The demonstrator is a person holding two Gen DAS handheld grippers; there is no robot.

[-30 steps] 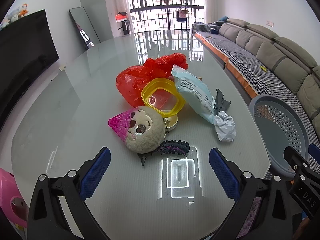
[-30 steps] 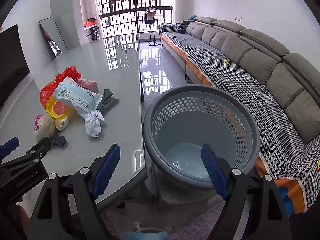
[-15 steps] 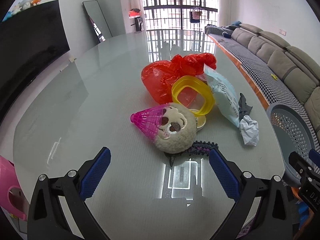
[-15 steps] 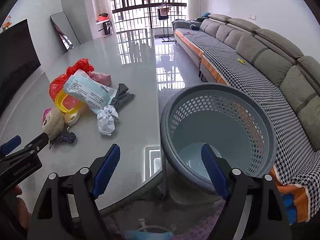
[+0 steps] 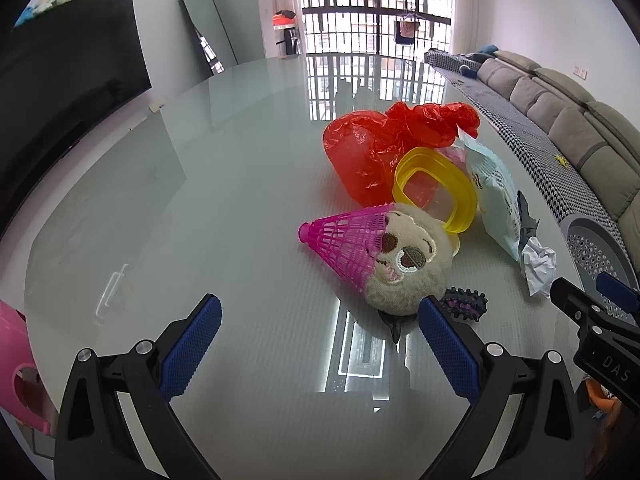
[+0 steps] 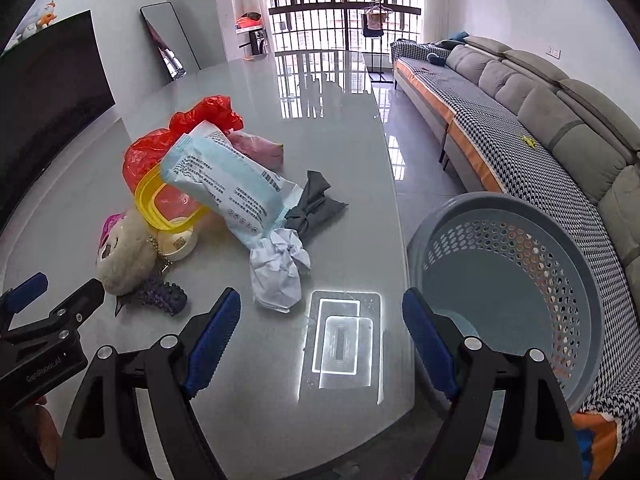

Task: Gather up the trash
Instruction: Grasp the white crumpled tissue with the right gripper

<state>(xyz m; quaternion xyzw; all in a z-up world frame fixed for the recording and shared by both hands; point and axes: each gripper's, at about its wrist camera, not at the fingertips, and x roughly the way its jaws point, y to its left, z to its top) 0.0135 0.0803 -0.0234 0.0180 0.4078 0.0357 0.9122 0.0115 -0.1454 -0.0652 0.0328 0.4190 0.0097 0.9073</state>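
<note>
A pile lies on the glass table (image 5: 160,208): a red plastic bag (image 5: 372,148), a yellow plastic ring (image 5: 436,192), a pale blue wrapper (image 6: 228,184), a crumpled white paper (image 6: 278,276), a grey rag (image 6: 314,204), a plush head (image 5: 404,268) and a pink shuttlecock (image 5: 344,244). A grey perforated basket (image 6: 512,272) stands off the table's right edge. My left gripper (image 5: 320,344) is open and empty, short of the plush. My right gripper (image 6: 320,340) is open and empty, over the table edge between paper and basket.
A dark spiky hair clip (image 6: 164,298) lies by the plush, next to a small cream tub (image 6: 180,244). A grey sofa (image 6: 560,128) runs along the right wall. A dark TV (image 5: 60,92) stands on the left. A pink object (image 5: 16,364) sits at the table's near left edge.
Both grippers have swung left: the pile has shifted right in both views and the basket has slid toward the right edge. Both stay open and empty.
</note>
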